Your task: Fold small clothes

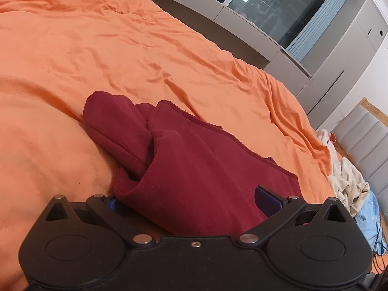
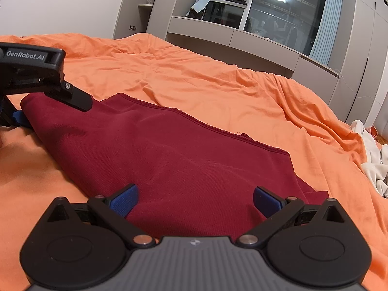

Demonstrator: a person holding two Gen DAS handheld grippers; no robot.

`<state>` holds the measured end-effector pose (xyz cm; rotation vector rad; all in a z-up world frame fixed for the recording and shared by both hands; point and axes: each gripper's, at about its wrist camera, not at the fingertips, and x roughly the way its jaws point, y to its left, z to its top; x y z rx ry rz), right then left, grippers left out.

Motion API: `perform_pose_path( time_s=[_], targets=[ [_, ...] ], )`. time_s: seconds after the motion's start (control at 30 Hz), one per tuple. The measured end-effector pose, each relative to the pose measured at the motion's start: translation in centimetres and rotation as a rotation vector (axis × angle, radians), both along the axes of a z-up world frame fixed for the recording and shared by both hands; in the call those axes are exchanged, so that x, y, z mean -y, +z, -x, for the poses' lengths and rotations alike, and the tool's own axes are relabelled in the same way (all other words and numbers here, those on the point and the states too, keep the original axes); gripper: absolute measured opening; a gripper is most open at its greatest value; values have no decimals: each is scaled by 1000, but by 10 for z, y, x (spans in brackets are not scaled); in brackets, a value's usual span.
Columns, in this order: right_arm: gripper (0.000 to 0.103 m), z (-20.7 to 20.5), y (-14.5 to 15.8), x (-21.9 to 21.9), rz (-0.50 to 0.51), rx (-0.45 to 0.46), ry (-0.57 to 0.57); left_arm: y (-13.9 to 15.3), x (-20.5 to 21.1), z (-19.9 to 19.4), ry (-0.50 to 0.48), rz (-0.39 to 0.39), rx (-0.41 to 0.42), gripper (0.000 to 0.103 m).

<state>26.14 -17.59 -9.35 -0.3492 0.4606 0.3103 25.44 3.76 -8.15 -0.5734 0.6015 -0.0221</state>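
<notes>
A dark red garment (image 1: 194, 169) lies on the orange bedsheet (image 1: 121, 48), with one part rolled into a tube at its left end (image 1: 116, 123). My left gripper (image 1: 190, 201) is open, and the garment's near edge lies between its wide-spread blue pads (image 1: 266, 197). In the right wrist view the same garment (image 2: 169, 157) spreads flat with its hemmed edge on the far side. My right gripper (image 2: 195, 201) is open too, its blue pads (image 2: 125, 202) resting over the garment's near edge. The left gripper's housing (image 2: 31, 70) shows at the garment's left end.
A heap of cream and light blue clothes (image 1: 349, 181) lies at the bed's right edge, also in the right wrist view (image 2: 373, 160). Grey cabinets and a dark window (image 2: 278, 17) stand beyond the bed. Orange sheet (image 2: 218, 84) spreads wrinkled behind the garment.
</notes>
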Motion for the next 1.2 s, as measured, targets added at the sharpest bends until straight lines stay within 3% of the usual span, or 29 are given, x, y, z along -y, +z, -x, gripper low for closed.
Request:
perform_pose_path(
  time_s=[0.27, 0.37, 0.53, 0.67, 0.87, 0.9, 0.93, 1.0, 1.1, 1.2],
  targets=[
    [103, -1, 0, 0, 1, -3, 0, -2, 3, 0, 6, -27, 4, 102],
    [103, -3, 6, 3, -10, -44, 1, -2, 5, 1, 14, -35, 10, 102],
    [103, -9, 28, 27, -86, -115, -18, 1, 0, 1, 75, 16, 20, 101],
    [103, -13, 59, 58, -121, -91, -26, 4, -1, -5, 128, 16, -8, 96],
    [103, -38, 94, 111, -132, 4, -91, 8, -4, -11, 231, -16, -49, 70],
    [103, -43, 95, 121, -126, 11, -116, 9, -5, -13, 237, -15, -51, 62],
    [103, -49, 95, 133, -125, 11, -151, 9, -6, -15, 235, -14, -54, 47],
    [103, -58, 94, 152, -143, -11, -233, 12, -10, -22, 222, -2, -65, 31],
    [103, -61, 96, 186, -228, -33, -335, 21, -8, -34, 200, -27, -49, 21],
    [103, -57, 101, 212, -307, -9, -409, 38, 8, -48, 142, -101, 0, 18]
  ],
)
